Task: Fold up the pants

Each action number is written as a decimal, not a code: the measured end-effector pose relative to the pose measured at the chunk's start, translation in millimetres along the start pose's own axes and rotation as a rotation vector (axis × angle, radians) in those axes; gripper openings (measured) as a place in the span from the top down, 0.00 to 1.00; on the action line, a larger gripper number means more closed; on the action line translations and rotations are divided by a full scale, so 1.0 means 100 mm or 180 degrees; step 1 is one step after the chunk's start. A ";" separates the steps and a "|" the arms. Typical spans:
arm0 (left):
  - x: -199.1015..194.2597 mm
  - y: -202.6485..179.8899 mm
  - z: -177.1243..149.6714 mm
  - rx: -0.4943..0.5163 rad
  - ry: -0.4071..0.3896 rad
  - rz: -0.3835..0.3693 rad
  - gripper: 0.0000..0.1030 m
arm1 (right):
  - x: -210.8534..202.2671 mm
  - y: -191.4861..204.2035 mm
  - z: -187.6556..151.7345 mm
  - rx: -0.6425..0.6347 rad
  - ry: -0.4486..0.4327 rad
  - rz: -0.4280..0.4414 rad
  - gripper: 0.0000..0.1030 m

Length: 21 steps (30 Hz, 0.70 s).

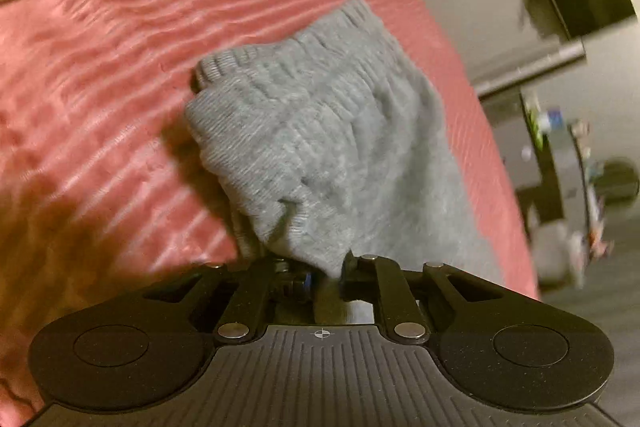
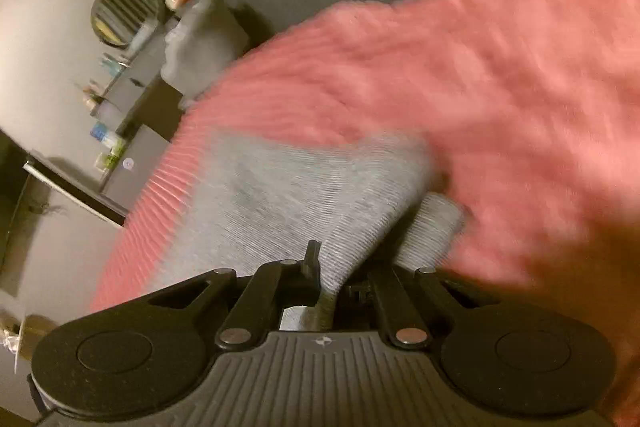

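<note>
Pinching the grey pants (image 1: pixel 320 147) on the pink bedspread (image 1: pixel 100 67), both hand-held grippers (image 1: pixel 328 275) (image 2: pixel 328 279) are clamped on fabric; no legible writing.

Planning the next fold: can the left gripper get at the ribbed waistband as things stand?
Probably not right away. The left gripper is shut on the grey pants near their close end; the ribbed waistband lies unobstructed further up the pink bedspread, but it must release first.

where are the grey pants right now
In both wrist views the grey pants lie on the pink bedspread, pinched by the left gripper and right gripper.
</note>
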State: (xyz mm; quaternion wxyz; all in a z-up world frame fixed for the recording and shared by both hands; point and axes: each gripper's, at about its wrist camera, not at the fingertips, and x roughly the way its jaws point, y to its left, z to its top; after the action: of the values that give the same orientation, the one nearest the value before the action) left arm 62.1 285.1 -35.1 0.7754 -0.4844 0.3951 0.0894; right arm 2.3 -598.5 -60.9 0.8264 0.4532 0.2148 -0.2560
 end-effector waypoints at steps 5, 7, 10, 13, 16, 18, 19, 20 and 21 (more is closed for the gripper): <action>-0.14 -0.21 -0.01 0.0273 -0.0156 -0.0101 0.86 | -0.08 0.26 0.11 -0.0166 0.0014 0.0074 0.95; -0.21 -0.16 -0.05 0.0175 -0.0157 -0.0195 0.87 | -0.18 0.26 0.12 -0.0154 -0.0088 0.0316 0.95; -0.19 0.09 -0.08 -0.0150 -0.0072 -0.0031 0.88 | -0.16 0.21 0.09 -0.0352 -0.0105 0.0112 0.95; -0.18 0.16 -0.06 -0.0396 -0.0060 -0.0096 0.88 | -0.05 0.11 0.00 -0.0454 0.0014 -0.0140 0.95; -0.24 0.11 -0.02 -0.0315 -0.0068 -0.0124 0.89 | -0.11 0.13 0.02 -0.0274 0.0018 -0.0139 0.95; -0.28 0.09 0.00 -0.0368 -0.0073 -0.0222 0.89 | -0.13 0.04 0.10 0.0029 0.0016 0.0028 0.95; -0.28 0.10 0.01 -0.0365 -0.0072 -0.0205 0.89 | -0.15 -0.05 0.14 0.0307 -0.0009 0.0172 0.95; -0.28 0.12 0.02 -0.0335 -0.0050 -0.0143 0.88 | -0.17 -0.14 0.16 0.0514 -0.0045 0.0252 0.95; -0.27 0.15 0.02 -0.0329 0.0013 -0.0049 0.84 | -0.19 -0.20 0.19 0.0595 -0.0084 0.0219 0.95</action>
State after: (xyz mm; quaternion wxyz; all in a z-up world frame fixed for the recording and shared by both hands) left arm 36.5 301.2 -26.1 0.7492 -0.5270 0.3878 0.1027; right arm -22.4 -619.8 -53.5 0.7916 0.5321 0.1634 -0.2523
